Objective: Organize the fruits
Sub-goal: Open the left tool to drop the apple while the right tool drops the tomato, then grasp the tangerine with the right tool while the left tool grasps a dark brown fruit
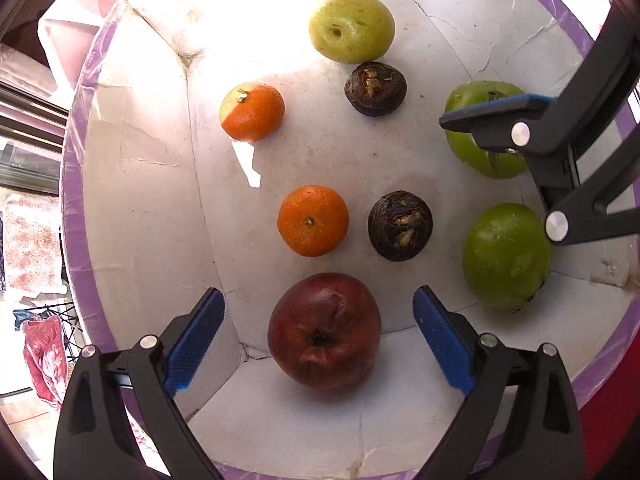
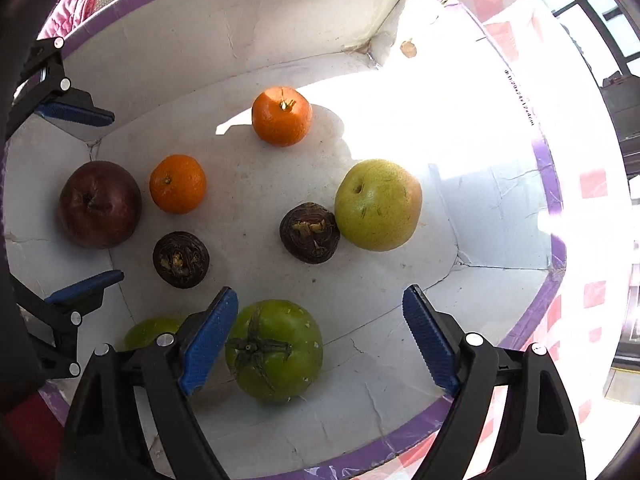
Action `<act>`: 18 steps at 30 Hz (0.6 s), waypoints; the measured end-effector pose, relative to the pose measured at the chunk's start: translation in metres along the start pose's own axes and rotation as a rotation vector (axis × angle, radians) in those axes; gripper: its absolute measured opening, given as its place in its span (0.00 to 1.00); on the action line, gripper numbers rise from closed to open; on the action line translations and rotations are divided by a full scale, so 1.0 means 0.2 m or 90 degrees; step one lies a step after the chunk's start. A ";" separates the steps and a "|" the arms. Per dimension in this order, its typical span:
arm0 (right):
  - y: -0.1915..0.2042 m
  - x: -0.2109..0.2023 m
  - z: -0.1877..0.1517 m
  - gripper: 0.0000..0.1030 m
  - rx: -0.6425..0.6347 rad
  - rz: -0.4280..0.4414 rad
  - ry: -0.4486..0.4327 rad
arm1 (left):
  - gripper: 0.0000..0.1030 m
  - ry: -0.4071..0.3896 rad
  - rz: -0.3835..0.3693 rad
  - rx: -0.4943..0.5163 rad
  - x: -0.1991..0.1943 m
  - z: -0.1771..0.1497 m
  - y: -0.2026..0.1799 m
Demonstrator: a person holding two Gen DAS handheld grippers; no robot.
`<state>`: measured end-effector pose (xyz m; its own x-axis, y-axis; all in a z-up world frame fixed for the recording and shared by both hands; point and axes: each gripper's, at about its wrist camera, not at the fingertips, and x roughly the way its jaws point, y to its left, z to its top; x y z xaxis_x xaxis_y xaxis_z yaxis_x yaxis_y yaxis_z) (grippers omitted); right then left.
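Note:
A white box with purple rim (image 1: 76, 184) holds several fruits. In the left wrist view my left gripper (image 1: 318, 336) is open around a dark red apple (image 1: 324, 330). Beyond lie two oranges (image 1: 313, 220) (image 1: 252, 111), two dark brown water chestnuts (image 1: 400, 225) (image 1: 375, 88), a yellow-green pear (image 1: 351, 26) and two green tomatoes (image 1: 506, 256) (image 1: 464, 100). In the right wrist view my right gripper (image 2: 320, 336) is open over a green tomato (image 2: 276, 350); the pear (image 2: 378, 204) and the red apple (image 2: 100, 204) also show there. The other tomato (image 2: 150, 330) is partly hidden.
The box's white walls (image 2: 240, 28) enclose the fruits on all sides. The left gripper's fingers (image 2: 76, 114) show at the left of the right wrist view. The right gripper's fingers (image 1: 496, 110) show at the right of the left wrist view. A red-and-white checked cloth (image 2: 592, 184) lies outside the box.

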<state>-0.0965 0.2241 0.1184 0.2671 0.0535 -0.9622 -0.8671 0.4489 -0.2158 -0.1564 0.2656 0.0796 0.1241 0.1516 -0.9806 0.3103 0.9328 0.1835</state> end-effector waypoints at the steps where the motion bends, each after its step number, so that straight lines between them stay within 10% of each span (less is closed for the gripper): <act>1: -0.05 -0.08 -0.01 0.84 0.031 0.004 -0.042 | 0.93 -0.014 0.001 -0.014 -0.02 0.01 0.02; 11: -0.73 -0.41 -0.37 0.85 0.385 0.105 -0.368 | 0.96 -0.146 0.013 -0.230 -0.30 0.25 0.16; 18: -1.24 0.04 -0.53 0.81 0.596 0.087 -0.330 | 0.98 -0.206 0.073 -0.353 -0.40 0.54 0.12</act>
<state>0.0768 0.0187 0.1474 0.5291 0.4270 -0.7333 -0.2956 0.9028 0.3124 -0.0571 0.2397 0.1706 0.4318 0.2354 -0.8707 -0.2437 0.9599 0.1386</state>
